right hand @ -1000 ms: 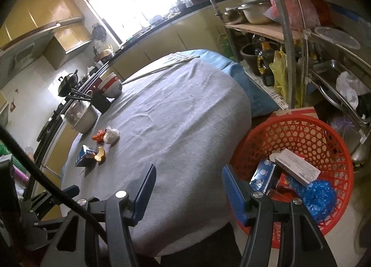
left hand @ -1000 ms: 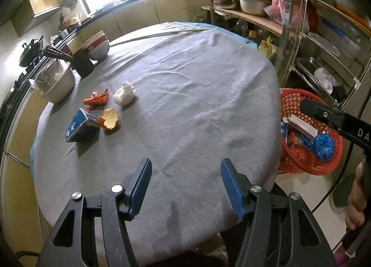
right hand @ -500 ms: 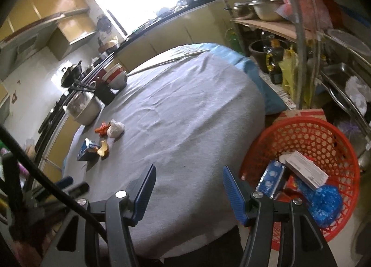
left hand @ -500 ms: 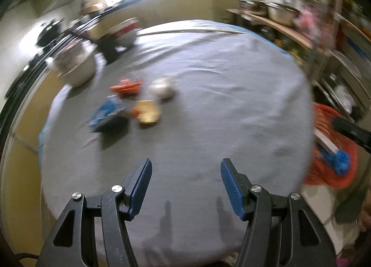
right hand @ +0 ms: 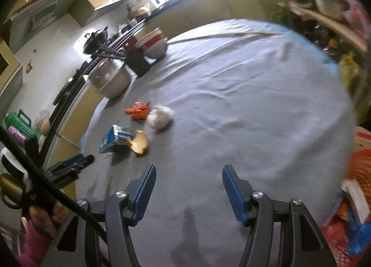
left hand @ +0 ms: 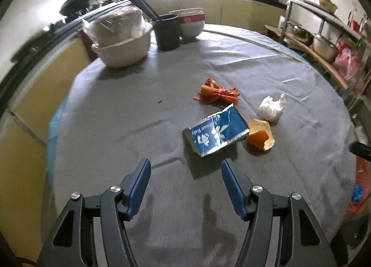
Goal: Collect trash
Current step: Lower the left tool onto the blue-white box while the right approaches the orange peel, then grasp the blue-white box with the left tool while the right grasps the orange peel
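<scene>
Here, a round bench [left hand: 139, 109] covered in grey cloth holds four pieces of trash grouped together. A flattened blue carton [left hand: 215, 134] lies nearest the left tongs [left hand: 185, 181], just ahead of their tips and a little to the right. An orange peel [left hand: 260, 138] touches the carton's right end. A crumpled white tissue [left hand: 271, 109] sits just beyond the peel, and a red wrapper [left hand: 216, 94] lies behind the carton. The left tongs hang above the cloth with their blue pads spread wide and nothing between them. The right tongs [right hand: 187, 185] are likewise wide and empty, above bare cloth, with the same trash ahead to their left. At the bench's far edge stand a white pot [left hand: 123, 44], a black cup [left hand: 168, 32] and stacked bowls [left hand: 191, 22]. A red basket [right hand: 357, 197] holding trash shows at the right edge of the right wrist view, blurred.
</scene>
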Demonstrator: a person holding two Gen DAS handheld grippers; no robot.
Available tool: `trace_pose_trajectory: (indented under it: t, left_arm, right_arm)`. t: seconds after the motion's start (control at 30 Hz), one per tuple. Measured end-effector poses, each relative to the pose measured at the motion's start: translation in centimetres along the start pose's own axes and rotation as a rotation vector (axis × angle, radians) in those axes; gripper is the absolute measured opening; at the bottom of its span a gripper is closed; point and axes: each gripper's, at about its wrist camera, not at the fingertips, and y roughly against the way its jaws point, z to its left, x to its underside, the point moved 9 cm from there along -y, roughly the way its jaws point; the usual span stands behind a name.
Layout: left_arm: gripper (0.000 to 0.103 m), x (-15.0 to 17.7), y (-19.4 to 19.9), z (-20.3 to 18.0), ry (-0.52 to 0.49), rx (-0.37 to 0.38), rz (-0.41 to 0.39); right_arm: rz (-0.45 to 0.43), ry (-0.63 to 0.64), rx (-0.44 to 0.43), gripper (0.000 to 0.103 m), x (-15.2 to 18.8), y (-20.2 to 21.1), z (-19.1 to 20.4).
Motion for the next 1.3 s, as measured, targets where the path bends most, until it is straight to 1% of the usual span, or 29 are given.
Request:
trace_pose_trajectory:
  t: [0.07,0.13,0.17,0.2,0.3,0.33,0.43,0.53,0.63,0.7,0.73,0.77,0.8,0.87,0.9,0.93,0.97,1.0,1.1,1.2,1.3]
  left_arm:
    - [0.064,-0.5,-0.6,0.1,0.007,0.037,-0.004]
    - [0.064,-1.3,-0.9,-0.2,-0.005,0.073,-0.018]
    - [0.064,-1.6,-1.1,-0.6,-0.017,0.088,-0.026]
    - [0.064,-2.0,-1.2,-1.0,-0.039,0.110,-0.036]
    - [0.064,-2.9,-1.5,-1.9,-0.097,0.148,-0.055]
    - [0.064,-3.2,-1.5,-2.4,-0.124,0.171,-0.065]
    - [0.065,-3.6,-1.9,-3.5,-0.190,0.236,-0.074]
    - [0.065,-3.6,-2.9,-3.9,-0.221,0.266,-0.073]
    - [0.065,-3.5,-4.0,-3.7,-0.221,0.280,-0.073]
    - [0.065,-3.4,-4.2,-3.7,-0.206,0.314,-0.075]
    - [0.060,-3.4,-4.3,-3.6,-0.188,0.328,-0.077]
    - [0.053,-3.4,-4.3,-3.6,-0.173,0.348,-0.084]
    - [0.049,-3.4,-4.1,-3.5,-0.165,0.356,-0.092]
    - [0.030,-3.5,-3.7,-3.2,-0.139,0.372,-0.108]
    - [0.025,-3.5,-3.4,-3.1,-0.125,0.378,-0.111]
    - [0.013,-3.4,-3.2,-2.7,-0.103,0.382,-0.110]
    - [0.007,-3.3,-3.2,-2.4,-0.086,0.371,-0.103]
    - [0.007,-3.0,-3.3,-2.0,-0.071,0.360,-0.093]
    - [0.006,-1.6,-3.3,-0.1,-0.040,0.314,-0.089]
    - [0.006,-0.1,-2.5,1.6,-0.020,0.313,-0.081]
    - [0.006,1.2,-1.4,2.9,-0.006,0.306,-0.081]
  right_arm:
    - [0.031,-0.009,-0.039,0.063,-0.9,-1.9,1.5]
    - [0.063,0.003,-0.054,0.061,-1.5,-3.8,2.8]
    - [0.079,0.008,-0.059,0.056,-1.7,-4.7,3.4]
    - [0.096,0.008,-0.067,0.053,-1.8,-5.6,3.9]
    - [0.134,-0.017,-0.098,0.050,-1.7,-7.7,5.0]
    - [0.140,-0.024,-0.101,0.050,-1.7,-8.3,5.2]
    - [0.139,-0.013,-0.093,0.050,-1.6,-8.7,5.7]
    - [0.139,0.020,-0.072,0.050,-1.5,-8.7,5.9]
    - [0.130,0.047,-0.055,0.050,-1.5,-8.3,5.9]
    - [0.129,0.061,-0.047,0.050,-1.6,-8.2,6.1]
    - [0.131,0.067,-0.046,0.050,-1.6,-8.3,6.2]
    - [0.134,0.072,-0.047,0.051,-1.6,-8.3,6.4]
    - [0.139,0.077,-0.050,0.051,-1.6,-8.5,6.7]
    - [0.135,0.084,-0.051,0.051,-1.6,-8.7,7.0]
    - [0.138,0.088,-0.055,0.051,-1.6,-8.9,7.3]
    - [0.140,0.093,-0.060,0.052,-1.5,-9.2,7.6]
    - [0.142,0.099,-0.062,0.056,-1.5,-9.5,7.9]
    - [0.143,0.111,-0.063,0.058,-1.4,-9.8,8.2]
    - [0.141,0.168,-0.047,0.058,-1.1,-10.9,8.6]
    - [0.155,0.241,-0.031,0.059,-0.5,-12.1,8.8]
    - [0.172,0.298,-0.022,0.064,-0.2,-13.3,9.1]
